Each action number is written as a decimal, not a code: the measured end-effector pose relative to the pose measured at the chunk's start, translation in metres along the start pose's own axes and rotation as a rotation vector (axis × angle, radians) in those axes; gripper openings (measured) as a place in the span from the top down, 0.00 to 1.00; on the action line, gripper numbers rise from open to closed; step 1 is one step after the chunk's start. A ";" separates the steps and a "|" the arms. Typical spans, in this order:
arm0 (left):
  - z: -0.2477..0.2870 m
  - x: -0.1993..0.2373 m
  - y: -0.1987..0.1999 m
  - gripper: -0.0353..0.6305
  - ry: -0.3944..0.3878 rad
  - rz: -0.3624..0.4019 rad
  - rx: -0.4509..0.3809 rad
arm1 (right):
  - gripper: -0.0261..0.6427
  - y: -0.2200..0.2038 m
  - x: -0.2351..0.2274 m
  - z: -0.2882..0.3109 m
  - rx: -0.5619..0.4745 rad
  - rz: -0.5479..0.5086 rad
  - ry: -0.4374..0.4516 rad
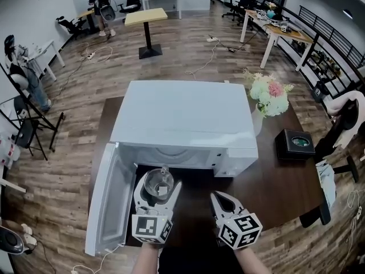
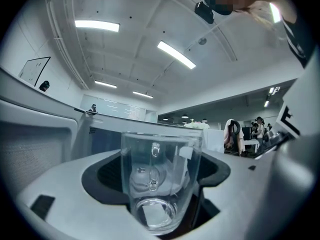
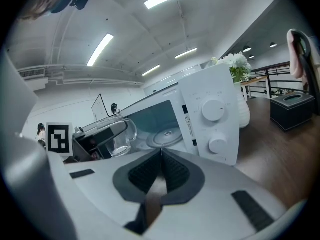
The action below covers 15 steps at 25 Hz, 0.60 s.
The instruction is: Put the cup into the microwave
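Head view: microwave (image 1: 182, 119) sits on a dark table (image 1: 279, 181), door (image 1: 105, 201) swung fully open to the left, cavity facing the near side.

- Left gripper (image 1: 158, 182): jaws closed on a clear glass cup (image 1: 158, 185), one on each side of its wall. Cup upright, mouth up.
- Cup position: just in front of the open cavity, at its left half, above the table's near part. Not inside the microwave.
- Right gripper (image 1: 220, 198): just right of the left one, near the table's near edge, below the control panel's corner. Well clear of the cup.

Left gripper view: cup fills the gap between the jaws, base toward the camera. Its handle shows through the glass on the far side, pointing away from the gripper. A small white label is on the wall.

Right gripper view: both pads pressed together, nothing between them. Beyond them are the cavity with its glass turntable (image 3: 167, 134) and, to the right, the panel with two round knobs (image 3: 213, 110). The cup shows at the left, held in front of the opening.

Other items, head view: white flowers (image 1: 268, 94) just right of the microwave's far corner; a black box (image 1: 295, 144) on the table's right edge.
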<state>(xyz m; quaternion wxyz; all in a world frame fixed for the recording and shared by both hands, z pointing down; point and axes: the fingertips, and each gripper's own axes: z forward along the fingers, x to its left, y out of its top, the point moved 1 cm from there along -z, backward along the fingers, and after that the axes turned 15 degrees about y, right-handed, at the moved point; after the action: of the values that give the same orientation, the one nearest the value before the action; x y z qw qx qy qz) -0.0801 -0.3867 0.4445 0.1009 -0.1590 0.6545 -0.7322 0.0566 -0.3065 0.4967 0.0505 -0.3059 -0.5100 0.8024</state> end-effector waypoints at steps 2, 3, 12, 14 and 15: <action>0.008 0.001 -0.001 0.37 -0.009 -0.006 -0.002 | 0.97 -0.001 -0.001 0.001 -0.002 0.003 -0.005; 0.011 0.001 -0.002 0.37 -0.013 -0.012 -0.002 | 0.97 -0.002 -0.001 0.000 0.000 0.005 -0.009; 0.042 0.007 -0.013 0.37 -0.037 -0.010 0.014 | 0.97 -0.007 -0.003 0.012 0.013 0.025 -0.018; 0.048 0.008 -0.017 0.37 -0.039 -0.013 0.019 | 0.97 -0.008 -0.004 0.016 0.017 0.031 -0.017; 0.051 0.009 -0.019 0.37 -0.038 -0.013 0.021 | 0.97 -0.009 -0.003 0.019 0.020 0.032 -0.014</action>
<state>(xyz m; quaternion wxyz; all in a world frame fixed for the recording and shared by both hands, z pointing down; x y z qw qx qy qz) -0.0691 -0.4346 0.4693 0.1101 -0.1760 0.6436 -0.7366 0.0473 -0.3185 0.5111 0.0371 -0.3081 -0.4973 0.8102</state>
